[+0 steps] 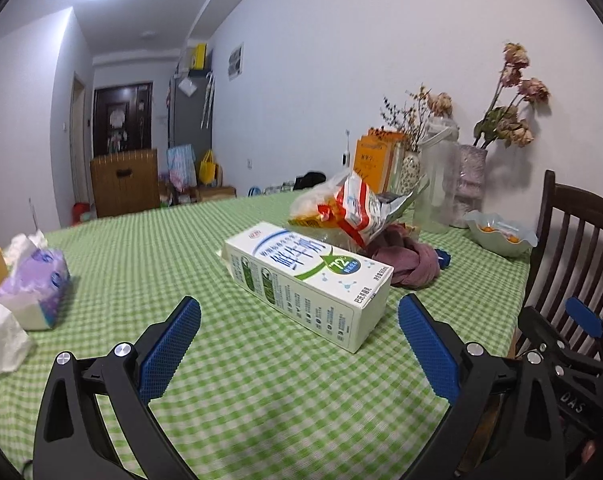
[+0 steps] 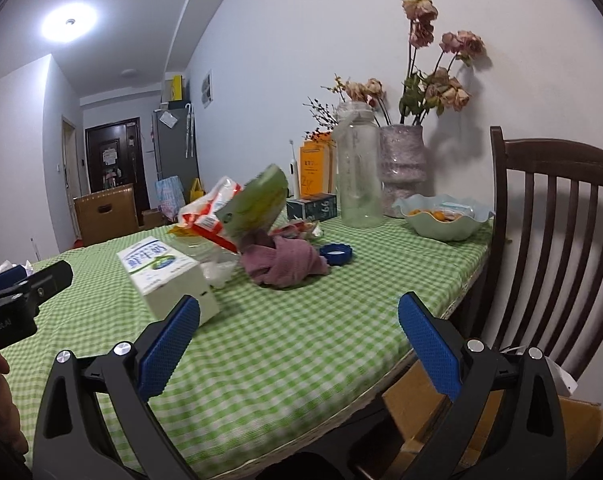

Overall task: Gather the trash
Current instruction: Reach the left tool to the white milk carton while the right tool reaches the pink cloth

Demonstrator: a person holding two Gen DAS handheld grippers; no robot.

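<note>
A white milk carton lies on its side on the green checked tablecloth. Behind it are crumpled snack bags, a mauve cloth and a blue bottle cap. My left gripper stands open just short of the carton's near end, nothing between its blue pads. My right gripper is open too, low over the table's near edge, right of the carton. The other gripper shows at each view's side.
A tissue pack and crumpled tissues lie at the left. A clear bottle, vases of dried flowers, a pale green bowl and books stand along the wall. A dark wooden chair stands at the right.
</note>
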